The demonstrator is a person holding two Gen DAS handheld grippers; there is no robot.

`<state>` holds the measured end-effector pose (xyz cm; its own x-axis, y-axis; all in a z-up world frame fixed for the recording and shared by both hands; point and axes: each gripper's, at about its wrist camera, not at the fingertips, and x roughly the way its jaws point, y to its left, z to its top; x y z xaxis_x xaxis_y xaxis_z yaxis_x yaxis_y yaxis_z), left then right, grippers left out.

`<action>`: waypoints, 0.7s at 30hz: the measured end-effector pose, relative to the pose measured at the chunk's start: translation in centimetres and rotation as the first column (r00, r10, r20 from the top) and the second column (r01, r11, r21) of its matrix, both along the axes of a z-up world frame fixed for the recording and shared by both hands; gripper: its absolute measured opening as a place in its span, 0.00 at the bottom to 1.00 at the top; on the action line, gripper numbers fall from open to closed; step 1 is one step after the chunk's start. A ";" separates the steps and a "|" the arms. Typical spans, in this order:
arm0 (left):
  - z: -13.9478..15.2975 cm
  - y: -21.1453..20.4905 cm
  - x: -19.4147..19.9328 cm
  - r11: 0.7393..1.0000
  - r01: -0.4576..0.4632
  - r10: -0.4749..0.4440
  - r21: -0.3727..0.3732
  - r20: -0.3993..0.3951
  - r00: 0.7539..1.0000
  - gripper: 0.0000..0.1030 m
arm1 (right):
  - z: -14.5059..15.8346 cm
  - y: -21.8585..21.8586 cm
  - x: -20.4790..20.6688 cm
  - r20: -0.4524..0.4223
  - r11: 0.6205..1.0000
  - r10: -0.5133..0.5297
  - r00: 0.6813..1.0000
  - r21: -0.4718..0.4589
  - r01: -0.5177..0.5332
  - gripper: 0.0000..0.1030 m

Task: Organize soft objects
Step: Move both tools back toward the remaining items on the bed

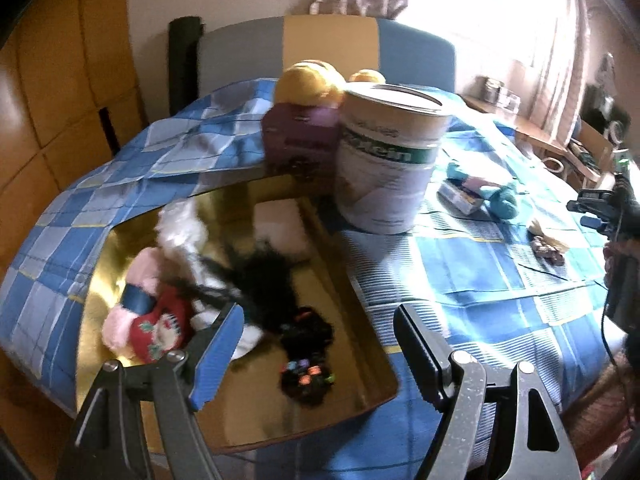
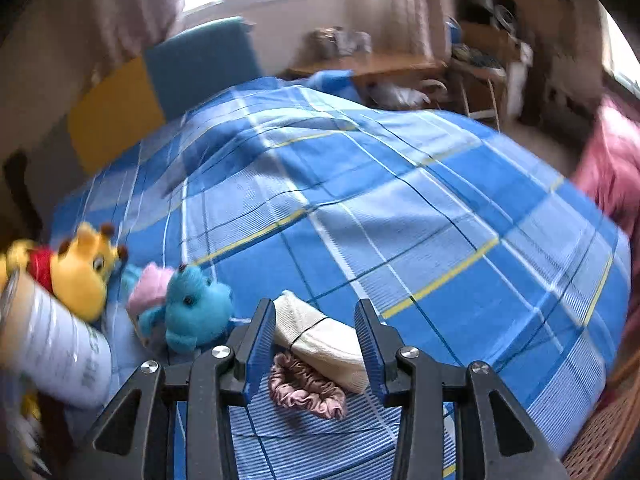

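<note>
Hovering right gripper (image 2: pixel 316 344) jaws parted above cream cloth (image 2: pixel 324 340), pink scrunchie (image 2: pixel 306 390).

Your right gripper (image 2: pixel 316 344) hangs over the blue checked bedcover (image 2: pixel 400 208) with its jaws apart and nothing pressed between them. Take the cream cloth (image 2: pixel 324 340) as landmark: it lies between the two fingers. Just in front of it lies a pink scrunchie (image 2: pixel 308 392). Left of it sits a blue plush bear (image 2: pixel 196 312). Further left are a yellow plush bear (image 2: pixel 80 268) and a white can (image 2: pixel 56 348).
</note>
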<state>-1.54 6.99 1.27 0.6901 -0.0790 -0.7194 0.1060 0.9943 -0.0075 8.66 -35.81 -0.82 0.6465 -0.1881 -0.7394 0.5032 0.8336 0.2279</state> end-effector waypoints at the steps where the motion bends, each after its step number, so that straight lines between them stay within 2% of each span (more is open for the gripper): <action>1: 0.0 -0.7 0.1 1.000 0.017 -0.017 0.001 0.000 1.000 0.76 | -0.2 -0.5 -0.1 -0.003 1.000 -0.013 1.000 0.024 0.013 0.40; 3: 0.1 -1.7 0.5 0.999 0.045 -0.045 0.007 -0.006 0.999 0.76 | -0.5 -1.0 -0.2 -0.007 0.997 -0.021 1.000 0.075 0.022 0.40; 10: -0.5 -6.3 1.4 0.987 0.154 -0.152 0.037 -0.033 0.988 0.76 | -1.4 -1.6 -0.6 -0.014 0.987 -0.040 0.999 0.155 0.042 0.40; 16: -1.2 -9.2 2.3 0.974 0.220 -0.217 0.047 -0.062 0.974 0.76 | -2.3 -3.4 -1.2 -0.009 0.961 -0.090 0.996 0.263 0.090 0.40; 21: -1.7 -11.4 3.3 0.965 0.260 -0.256 0.043 -0.085 0.963 0.76 | -2.6 -3.7 -1.0 -0.015 0.951 -0.087 0.996 0.296 0.087 0.40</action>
